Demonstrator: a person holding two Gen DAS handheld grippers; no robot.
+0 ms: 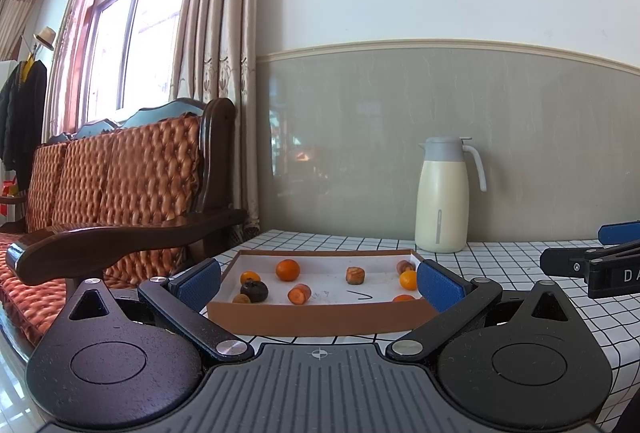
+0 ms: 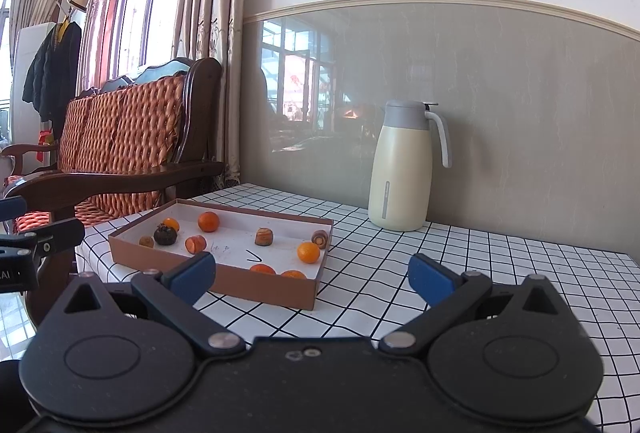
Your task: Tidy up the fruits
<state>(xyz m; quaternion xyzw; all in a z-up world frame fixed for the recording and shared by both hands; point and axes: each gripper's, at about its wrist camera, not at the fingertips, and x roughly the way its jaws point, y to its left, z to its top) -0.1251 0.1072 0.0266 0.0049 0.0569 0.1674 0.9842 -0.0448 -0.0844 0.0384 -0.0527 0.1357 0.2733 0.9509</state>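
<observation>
A shallow brown cardboard tray (image 1: 320, 319) (image 2: 256, 287) with a white floor lies on the checked tablecloth. In it are several small fruits: orange ones (image 1: 287, 269) (image 2: 208, 221) (image 2: 308, 252), a dark wrinkled one (image 1: 254, 289) (image 2: 165, 234), and brownish cut pieces (image 1: 355, 274) (image 2: 264, 236). My left gripper (image 1: 318, 283) is open and empty, its blue pads either side of the tray's near edge. My right gripper (image 2: 312, 279) is open and empty, in front of the tray's right corner. The right gripper also shows at the right edge of the left wrist view (image 1: 592, 265).
A cream thermos jug (image 1: 442, 195) (image 2: 400, 169) stands at the back by the grey wall. A wooden sofa with orange cushions (image 1: 120, 193) (image 2: 120, 145) stands to the left of the table. The tablecloth (image 2: 480, 273) stretches to the right.
</observation>
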